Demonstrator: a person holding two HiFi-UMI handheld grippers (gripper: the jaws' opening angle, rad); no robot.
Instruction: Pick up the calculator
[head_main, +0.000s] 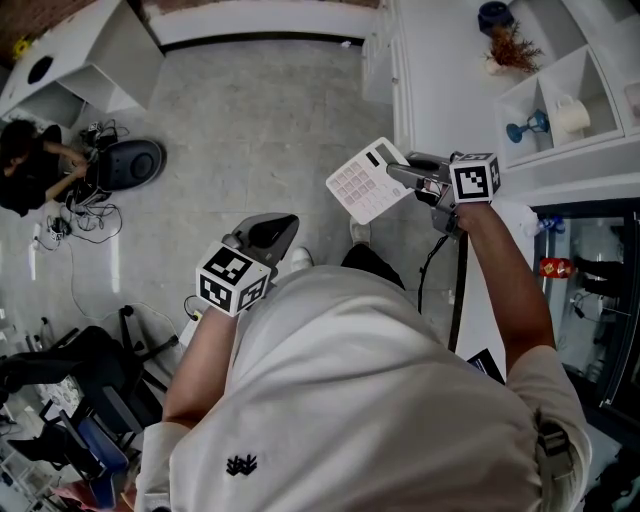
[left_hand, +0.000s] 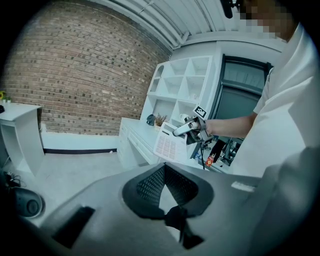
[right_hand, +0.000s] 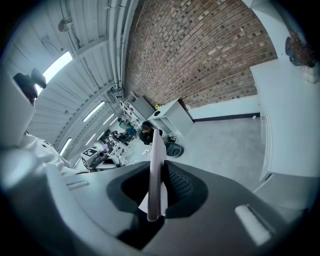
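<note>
The calculator (head_main: 365, 182) is held in the air, tilted, key face up toward the head camera. It is over the floor (head_main: 250, 120), just beside the white counter (head_main: 440, 90), and touches neither. It is clamped in the right gripper (head_main: 402, 174) by the edge at its display end, and most of the body juts out free past the jaws.

In the right gripper view the calculator (right_hand: 155, 165) is seen edge-on as a thin slab. The right gripper (right_hand: 156, 186) is closed on it, with the pads pressed on both flat faces. In the left gripper view the same hold is seen from afar: the calculator (left_hand: 169, 144) hangs from the right gripper (left_hand: 192, 131).

The left gripper (head_main: 272, 232) is held low and well apart from the calculator. In its own view the left gripper (left_hand: 167, 187) has its jaws a little apart, and nothing is between them.

The pick-up is judged done, since the calculator is off every surface.

Handling, judged:
- Light, stiff plastic slab; no sag is expected.
- The casing is smooth, so slip in the pads is possible.
- With an edge grip and a long overhang, it may pivot if swung.
- The keys give under pressure and the display is the fragile part, so a pinch is better taken on the bare casing rim.
- A deeper bite nearer the middle would be steadier.
</note>
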